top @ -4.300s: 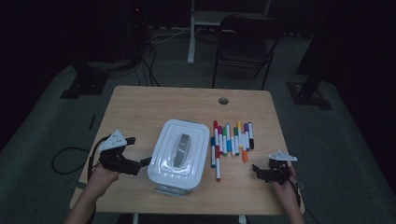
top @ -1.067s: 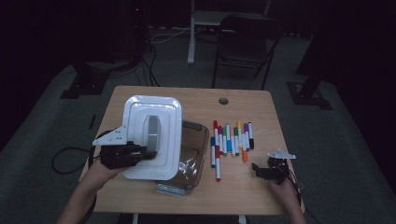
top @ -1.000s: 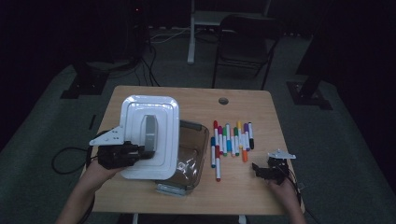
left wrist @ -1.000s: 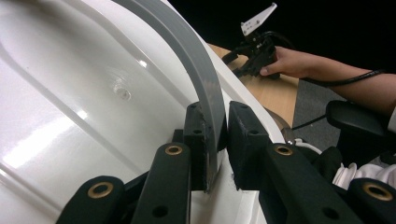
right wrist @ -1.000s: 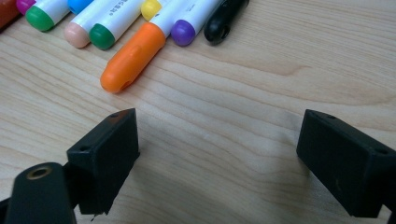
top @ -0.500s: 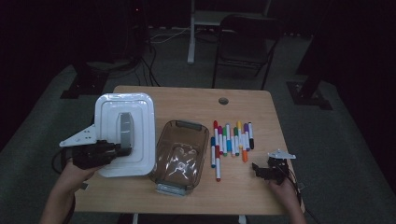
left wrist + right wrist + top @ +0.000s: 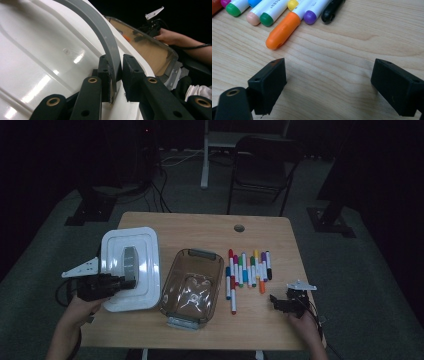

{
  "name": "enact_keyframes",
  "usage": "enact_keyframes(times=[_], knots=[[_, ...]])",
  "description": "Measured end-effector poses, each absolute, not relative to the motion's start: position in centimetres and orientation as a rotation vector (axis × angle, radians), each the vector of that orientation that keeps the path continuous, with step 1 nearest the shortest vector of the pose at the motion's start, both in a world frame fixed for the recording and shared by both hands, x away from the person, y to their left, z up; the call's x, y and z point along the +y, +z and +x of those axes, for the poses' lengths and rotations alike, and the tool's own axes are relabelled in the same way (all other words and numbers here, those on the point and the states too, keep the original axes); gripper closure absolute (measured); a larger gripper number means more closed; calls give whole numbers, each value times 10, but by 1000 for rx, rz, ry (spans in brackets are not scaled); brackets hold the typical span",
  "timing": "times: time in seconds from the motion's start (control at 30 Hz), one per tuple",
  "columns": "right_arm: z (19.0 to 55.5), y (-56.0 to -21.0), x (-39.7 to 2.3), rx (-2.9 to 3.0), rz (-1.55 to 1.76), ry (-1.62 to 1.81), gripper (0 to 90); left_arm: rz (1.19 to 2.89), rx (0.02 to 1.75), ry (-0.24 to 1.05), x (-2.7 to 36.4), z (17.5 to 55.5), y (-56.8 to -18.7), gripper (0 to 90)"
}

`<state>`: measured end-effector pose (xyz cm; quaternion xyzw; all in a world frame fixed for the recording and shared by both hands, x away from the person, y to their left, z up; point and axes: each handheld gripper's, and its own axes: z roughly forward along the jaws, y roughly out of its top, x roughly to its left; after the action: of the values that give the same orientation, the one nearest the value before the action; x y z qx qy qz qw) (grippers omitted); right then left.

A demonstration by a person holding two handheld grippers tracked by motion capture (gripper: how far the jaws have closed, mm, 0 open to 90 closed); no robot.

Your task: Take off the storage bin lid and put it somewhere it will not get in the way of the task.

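High view: the white lid (image 7: 131, 268) sits at the table's (image 7: 260, 227) left edge, the left gripper (image 7: 118, 282) holding its grey handle (image 7: 129, 262), evidently to clear the open clear bin (image 7: 193, 285) just to its right. Markers (image 7: 247, 270) lie in a row right of the bin. Left gripper view: both pads are pinched on the handle's (image 7: 107, 47) curved strap. Right gripper view: the right gripper (image 7: 328, 85) rests spread wide over bare wood, near the orange marker (image 7: 283, 30), likely waiting.
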<state>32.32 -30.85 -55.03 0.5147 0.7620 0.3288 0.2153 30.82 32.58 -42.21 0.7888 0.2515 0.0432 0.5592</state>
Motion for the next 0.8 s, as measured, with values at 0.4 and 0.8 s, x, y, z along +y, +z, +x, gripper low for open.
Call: enact_keyframes(times=[0.4,0.8], knots=[[323,-550,-309,2113,1427,912,125,1932,686,46,328,323,-462,787],[323,-550,-309,2113,1427,911,124,2013,740,-4,316,337,-500,781]])
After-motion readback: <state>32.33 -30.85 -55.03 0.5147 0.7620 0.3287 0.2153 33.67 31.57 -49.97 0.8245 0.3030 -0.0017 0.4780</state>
